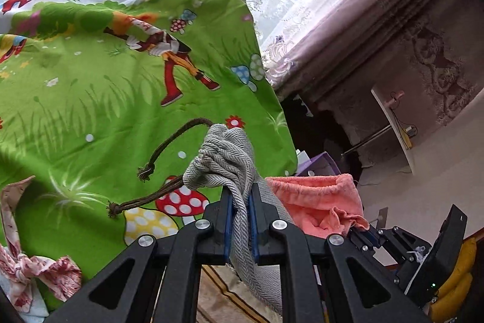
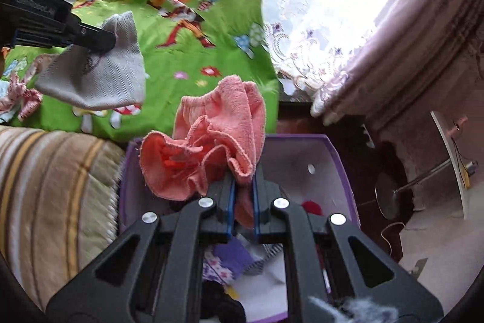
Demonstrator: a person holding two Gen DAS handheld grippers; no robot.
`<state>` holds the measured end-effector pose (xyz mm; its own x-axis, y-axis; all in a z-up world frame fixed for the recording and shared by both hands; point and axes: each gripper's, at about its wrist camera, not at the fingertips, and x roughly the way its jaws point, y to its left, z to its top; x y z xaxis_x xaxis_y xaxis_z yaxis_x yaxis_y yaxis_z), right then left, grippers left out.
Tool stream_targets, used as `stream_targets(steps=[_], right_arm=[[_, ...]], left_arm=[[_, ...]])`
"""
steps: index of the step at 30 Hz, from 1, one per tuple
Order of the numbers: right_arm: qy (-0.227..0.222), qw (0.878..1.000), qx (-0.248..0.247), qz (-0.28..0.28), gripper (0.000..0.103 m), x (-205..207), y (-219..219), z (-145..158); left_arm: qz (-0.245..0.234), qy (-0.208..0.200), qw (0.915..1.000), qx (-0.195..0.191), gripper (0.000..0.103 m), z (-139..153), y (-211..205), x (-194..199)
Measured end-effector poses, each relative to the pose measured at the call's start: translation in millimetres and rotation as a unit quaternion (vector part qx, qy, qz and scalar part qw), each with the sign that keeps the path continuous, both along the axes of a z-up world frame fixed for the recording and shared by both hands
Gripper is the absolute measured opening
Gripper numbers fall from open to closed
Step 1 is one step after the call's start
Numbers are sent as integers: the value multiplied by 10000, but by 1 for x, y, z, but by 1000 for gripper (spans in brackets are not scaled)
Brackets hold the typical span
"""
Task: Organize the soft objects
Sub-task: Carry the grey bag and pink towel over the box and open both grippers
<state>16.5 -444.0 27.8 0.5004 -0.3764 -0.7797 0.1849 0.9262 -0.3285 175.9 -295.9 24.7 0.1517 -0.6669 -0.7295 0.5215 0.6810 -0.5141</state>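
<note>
My left gripper [image 1: 240, 196] is shut on a grey herringbone drawstring pouch [image 1: 225, 153] with brown cords, held in the air in front of a green cartoon-print sheet [image 1: 106, 87]. The pouch also shows in the right wrist view [image 2: 99, 77], upper left, with the left gripper [image 2: 110, 40] on it. My right gripper [image 2: 243, 186] is shut on a crumpled pink towel [image 2: 208, 147] and holds it above an open purple box [image 2: 338, 159]. The pink towel [image 1: 311, 202] shows in the left wrist view too, to the right of the pouch.
The purple box holds several small cloth items [image 2: 230, 262]. A striped beige cushion [image 2: 51, 189] lies left of the box. A red-and-white patterned cloth [image 1: 36, 268] lies on the sheet. Lace curtains [image 2: 317, 20] hang behind. A white panel with cables [image 2: 450, 159] stands at right.
</note>
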Motion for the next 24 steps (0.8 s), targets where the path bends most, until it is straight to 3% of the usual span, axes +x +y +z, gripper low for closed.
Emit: stream_targets(steps=[13,24], right_arm=[[414,9966,-115,-710,12,-45,-44,-24],[518,9934,-315,-976,12,-55,-58,-28]], left_arm=[[-929,101,9955,165,10,-12,-58,-62],[-1337,111,9905,288,11,-17,-78,-92]])
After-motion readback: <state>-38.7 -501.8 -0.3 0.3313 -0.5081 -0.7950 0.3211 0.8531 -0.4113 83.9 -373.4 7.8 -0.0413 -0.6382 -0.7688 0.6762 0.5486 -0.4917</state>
